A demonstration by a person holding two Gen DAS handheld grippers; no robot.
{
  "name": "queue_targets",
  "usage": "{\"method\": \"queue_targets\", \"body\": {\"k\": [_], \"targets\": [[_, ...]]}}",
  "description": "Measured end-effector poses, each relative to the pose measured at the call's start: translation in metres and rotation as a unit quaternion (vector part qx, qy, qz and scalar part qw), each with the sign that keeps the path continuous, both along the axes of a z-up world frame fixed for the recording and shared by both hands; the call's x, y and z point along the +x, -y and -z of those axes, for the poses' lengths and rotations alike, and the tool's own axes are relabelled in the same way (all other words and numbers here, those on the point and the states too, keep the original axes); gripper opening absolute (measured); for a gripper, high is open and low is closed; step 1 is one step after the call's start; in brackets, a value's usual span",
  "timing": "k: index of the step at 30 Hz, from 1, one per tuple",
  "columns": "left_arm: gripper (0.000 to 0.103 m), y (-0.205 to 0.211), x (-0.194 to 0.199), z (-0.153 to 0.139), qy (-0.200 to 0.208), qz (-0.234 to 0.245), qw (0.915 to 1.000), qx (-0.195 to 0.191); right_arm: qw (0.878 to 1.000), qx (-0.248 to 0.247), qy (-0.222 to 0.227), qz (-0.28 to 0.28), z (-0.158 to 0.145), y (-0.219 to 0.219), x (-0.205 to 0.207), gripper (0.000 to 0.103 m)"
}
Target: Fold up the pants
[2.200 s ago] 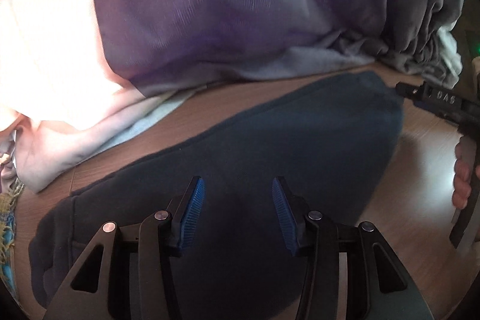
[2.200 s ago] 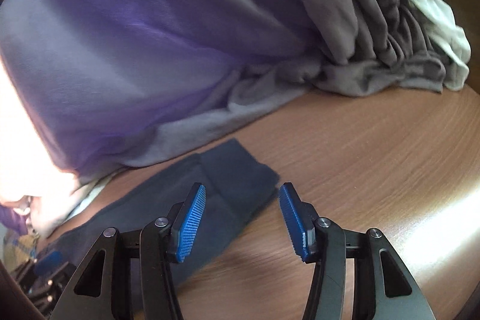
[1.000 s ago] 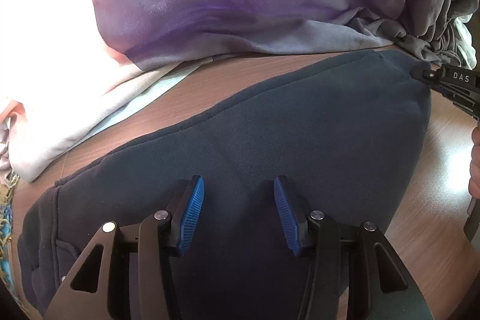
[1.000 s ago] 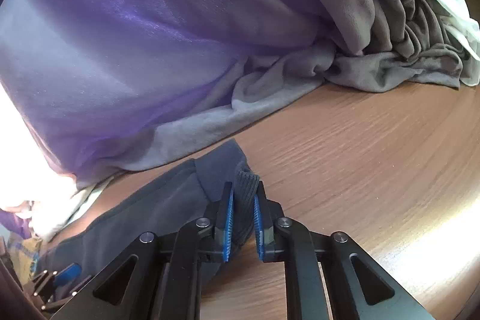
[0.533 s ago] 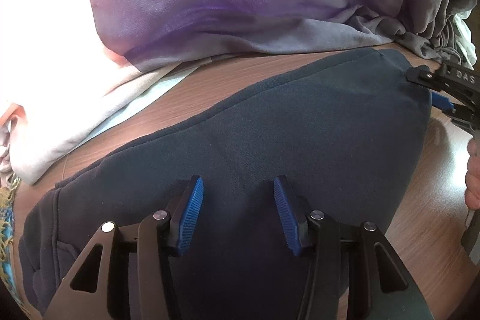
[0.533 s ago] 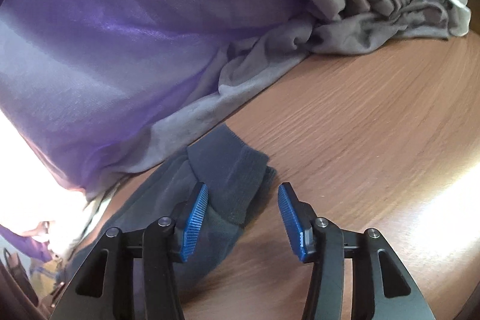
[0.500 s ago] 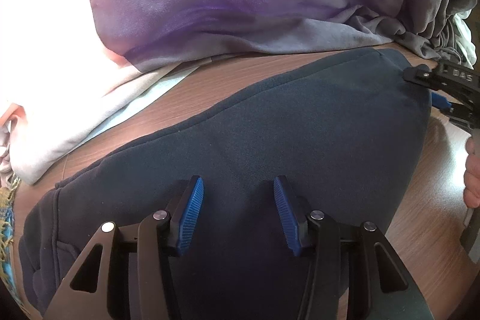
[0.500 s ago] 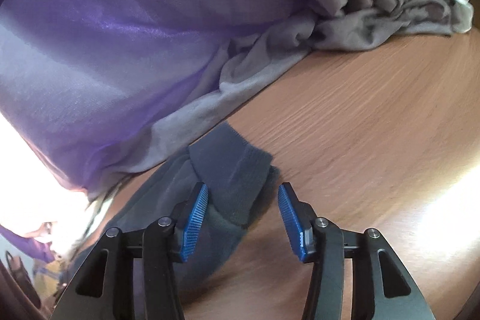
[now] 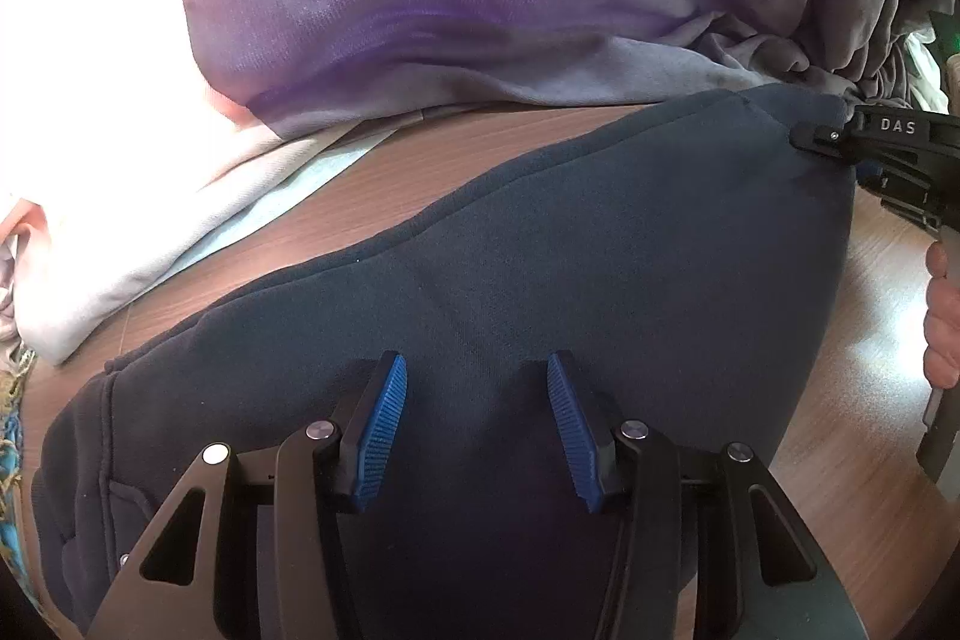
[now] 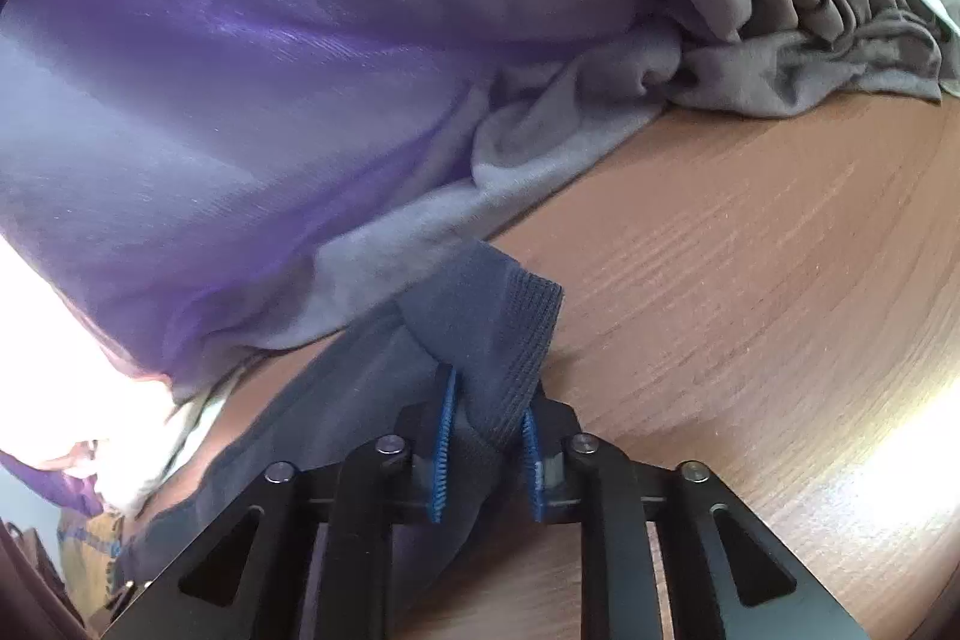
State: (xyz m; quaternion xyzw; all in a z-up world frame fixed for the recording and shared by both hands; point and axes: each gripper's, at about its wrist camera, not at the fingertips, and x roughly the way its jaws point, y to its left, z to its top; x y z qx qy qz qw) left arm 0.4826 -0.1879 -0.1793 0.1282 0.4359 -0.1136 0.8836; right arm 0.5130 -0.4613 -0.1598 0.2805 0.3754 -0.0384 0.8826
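Pants [image 10: 480, 340] cuff in right tool [image 10: 485, 451]

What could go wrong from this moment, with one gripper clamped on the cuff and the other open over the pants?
1. The right gripper pinches only the ribbed cuff of the dark pants; a thin bite might slip on the lift.
2. The cuff touches the grey-purple garment pile, so pulling could snag that fabric.
3. The left gripper hovers open, holding nothing, so the pants may drag across the wooden table and bunch.
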Motion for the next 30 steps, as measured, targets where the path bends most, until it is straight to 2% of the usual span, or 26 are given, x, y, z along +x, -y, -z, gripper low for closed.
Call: {"method": "queue_targets", "body": {"k": [2,5,8,14,17,21,27,30], "targets": [[0.049,-0.001,0.0,0.0,-0.002,0.0,1.0,-0.004,1.0,-0.013,0.004,-0.004,-0.006,-0.002,-0.002,0.019],[0.048,-0.006,0.0,-0.004,-0.002,-0.004,0.9998,-0.019,0.998,-0.062,0.021,-0.017,-0.024,-0.016,-0.009,0.018],[0.048,-0.014,-0.001,-0.019,0.012,-0.019,0.9993,-0.03,0.989,-0.131,0.044,-0.047,-0.046,-0.039,-0.016,0.018],[0.048,-0.049,-0.011,-0.054,0.023,-0.054,0.9968,-0.054,0.968,-0.212,0.086,-0.101,-0.084,-0.079,-0.029,0.018],[0.048,-0.072,-0.022,-0.064,0.034,-0.069,0.9958,-0.051,0.95,-0.261,0.109,-0.134,-0.101,-0.106,-0.038,0.018],[0.048,-0.106,-0.036,-0.069,0.033,-0.094,0.9938,-0.05,0.929,-0.298,0.132,-0.177,-0.117,-0.141,-0.049,0.018],[0.048,-0.158,-0.059,-0.063,0.031,-0.119,0.9913,-0.045,0.888,-0.356,0.163,-0.242,-0.13,-0.204,-0.067,0.018],[0.048,-0.174,-0.067,-0.056,0.033,-0.11,0.9925,-0.041,0.871,-0.374,0.173,-0.267,-0.132,-0.23,-0.074,0.018]]}}
